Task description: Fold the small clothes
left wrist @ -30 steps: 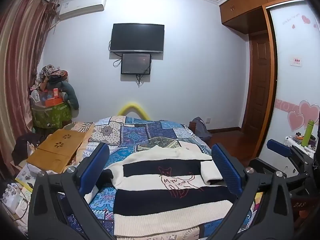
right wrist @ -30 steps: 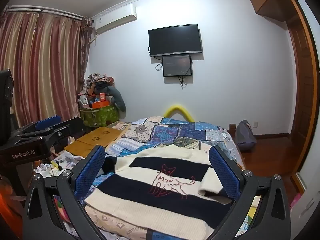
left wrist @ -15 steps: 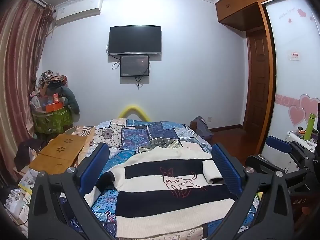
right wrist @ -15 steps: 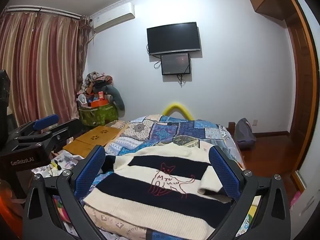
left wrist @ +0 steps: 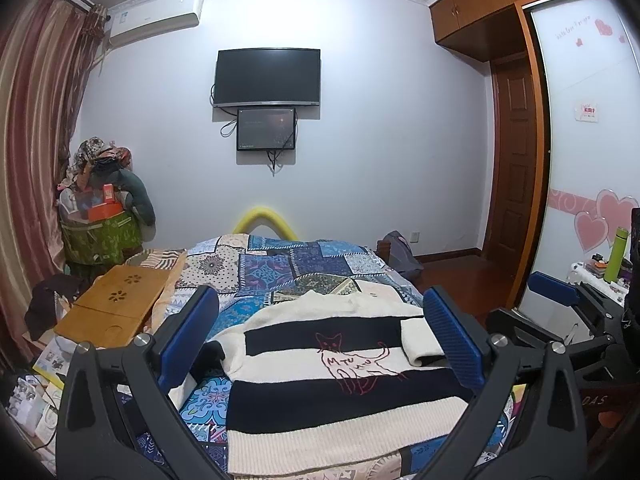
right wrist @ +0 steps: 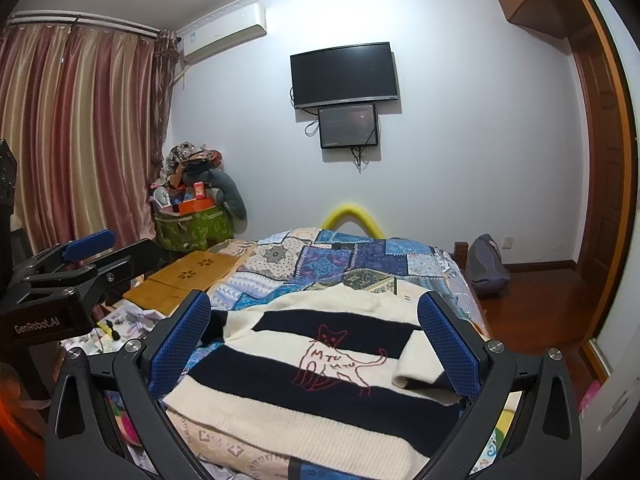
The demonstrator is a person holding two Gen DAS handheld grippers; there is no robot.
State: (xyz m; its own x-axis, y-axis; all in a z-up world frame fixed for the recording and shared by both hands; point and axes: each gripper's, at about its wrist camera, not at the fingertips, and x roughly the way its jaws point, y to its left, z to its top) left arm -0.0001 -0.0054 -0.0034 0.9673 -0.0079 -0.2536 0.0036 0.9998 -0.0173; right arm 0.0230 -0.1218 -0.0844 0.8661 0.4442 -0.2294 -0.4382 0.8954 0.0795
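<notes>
The sweater (right wrist: pixel 320 364) has "MTU" sewn in red on its cat. The left gripper (right wrist: pixel 48 320) says "GenRobot.AI".

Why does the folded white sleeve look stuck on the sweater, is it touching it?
Touching. In the right wrist view the folded sleeve lies flat on the striped sweater, with no gap beneath it. Both grippers are open, above the bed.

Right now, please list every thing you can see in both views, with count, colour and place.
sweater: 1, cream and navy stripes, flat on bed, near
quilt: 1, blue patchwork, on bed
tray: 1, wooden, bed's left side
TV: 1, black, far wall
screen: 1, black, under TV
air conditioner: 1, white, upper left wall
curtain: 1, pink, left
bag: 1, grey, floor, right
left claw: 1, blue pads, open, above sweater
right claw: 1, blue pads, open, above sweater
</notes>
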